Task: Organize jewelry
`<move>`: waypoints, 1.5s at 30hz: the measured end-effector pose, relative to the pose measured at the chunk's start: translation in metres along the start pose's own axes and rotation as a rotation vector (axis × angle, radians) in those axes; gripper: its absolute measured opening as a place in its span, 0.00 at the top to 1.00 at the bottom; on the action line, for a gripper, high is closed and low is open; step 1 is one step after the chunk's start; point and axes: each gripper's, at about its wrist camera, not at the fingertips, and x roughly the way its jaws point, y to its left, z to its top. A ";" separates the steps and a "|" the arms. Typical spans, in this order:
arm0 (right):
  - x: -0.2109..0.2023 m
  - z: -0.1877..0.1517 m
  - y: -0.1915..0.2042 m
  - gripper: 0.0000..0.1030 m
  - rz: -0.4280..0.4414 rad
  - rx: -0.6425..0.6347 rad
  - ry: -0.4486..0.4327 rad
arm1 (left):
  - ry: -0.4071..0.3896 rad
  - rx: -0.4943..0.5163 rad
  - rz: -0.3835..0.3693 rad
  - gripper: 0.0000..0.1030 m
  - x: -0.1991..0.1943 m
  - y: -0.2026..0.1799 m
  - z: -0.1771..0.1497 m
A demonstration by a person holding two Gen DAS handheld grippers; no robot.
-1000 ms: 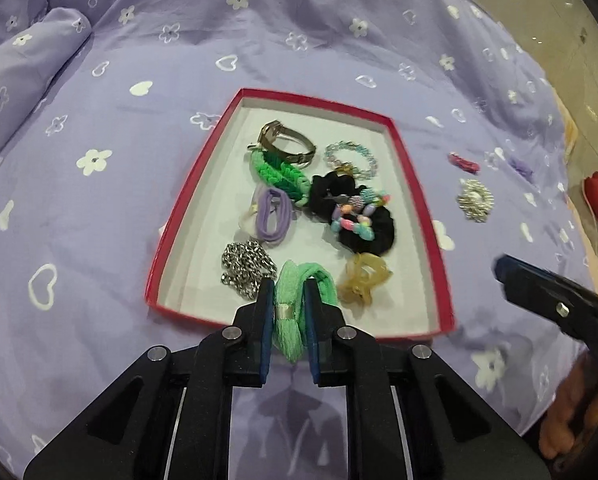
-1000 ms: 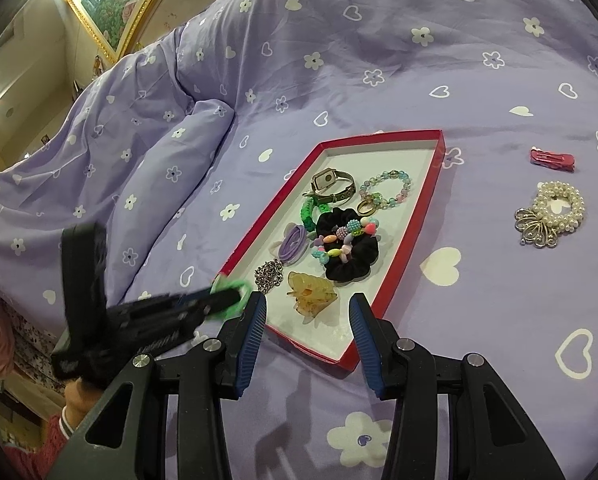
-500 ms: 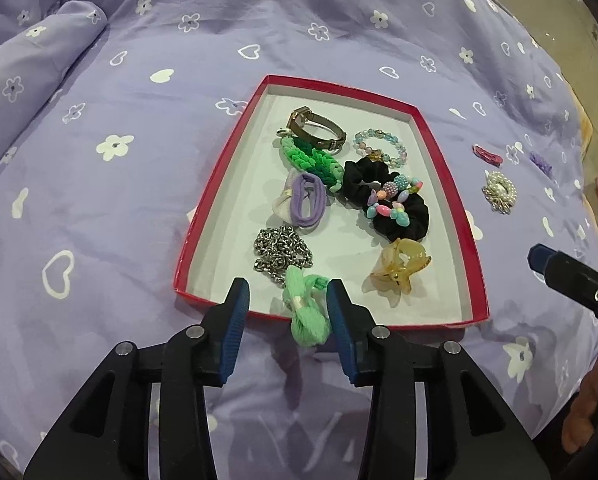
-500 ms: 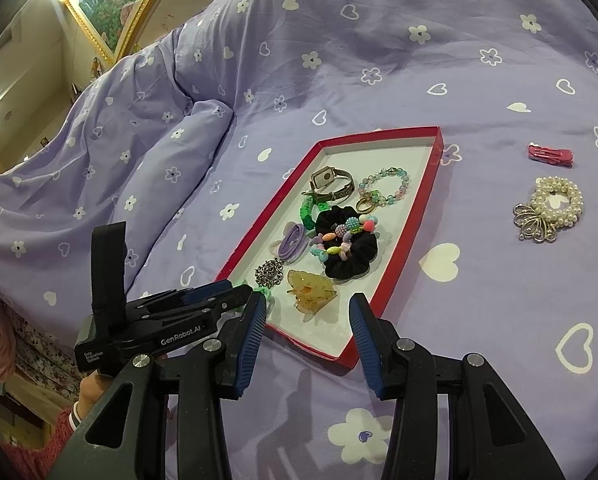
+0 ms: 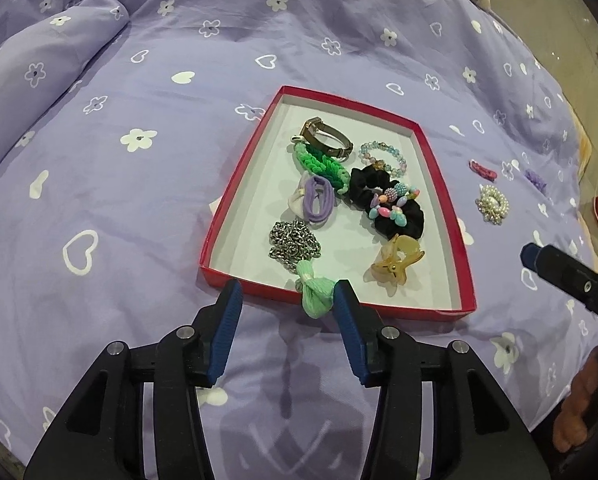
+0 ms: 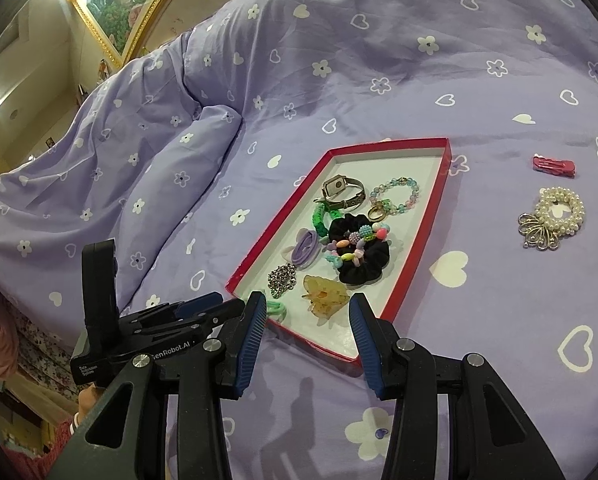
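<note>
A red-rimmed tray (image 5: pixel 243 184) (image 6: pixel 431 232) lies on the purple bedspread and holds a watch (image 5: pixel 325 142), a bead bracelet (image 5: pixel 383 156), a green braid, a purple tie, a black scrunchie (image 5: pixel 391 204), a chain (image 5: pixel 293 240) and an amber claw clip (image 5: pixel 395 264). A light green hair tie (image 5: pixel 317 294) (image 6: pixel 277 308) lies draped over the tray's near rim. My left gripper (image 5: pixel 287 300) is open just behind it, the right finger close to it. My right gripper (image 6: pixel 309 314) is open and empty before the tray's near corner.
Loose on the bedspread right of the tray are a pearl bracelet (image 6: pixel 553 218) (image 5: pixel 493 204), a red hair clip (image 6: pixel 555 166) (image 5: pixel 483 170) and a small purple piece (image 5: pixel 535 178). A folded duvet ridge (image 5: pixel 47 56) rises at the left. The bed edge is at the far right.
My left gripper opened and let go of the light green hair tie, which now lies over the tray's near rim, then drew back. The right gripper stayed nearly still.
</note>
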 end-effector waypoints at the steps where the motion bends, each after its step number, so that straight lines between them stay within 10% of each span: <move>1: 0.000 0.000 0.001 0.56 -0.001 -0.003 0.000 | -0.002 -0.002 -0.002 0.55 -0.002 0.000 0.000; 10: -0.003 -0.006 0.013 0.55 -0.041 -0.049 -0.024 | -0.022 -0.036 0.003 0.35 -0.021 0.002 -0.012; 25: -0.056 0.012 0.050 0.01 -0.114 -0.187 -0.180 | -0.144 0.012 0.084 0.00 -0.083 -0.009 -0.002; 45: 0.003 -0.035 0.011 0.00 -0.185 -0.146 -0.063 | -0.111 -0.003 0.204 0.00 -0.038 -0.001 -0.033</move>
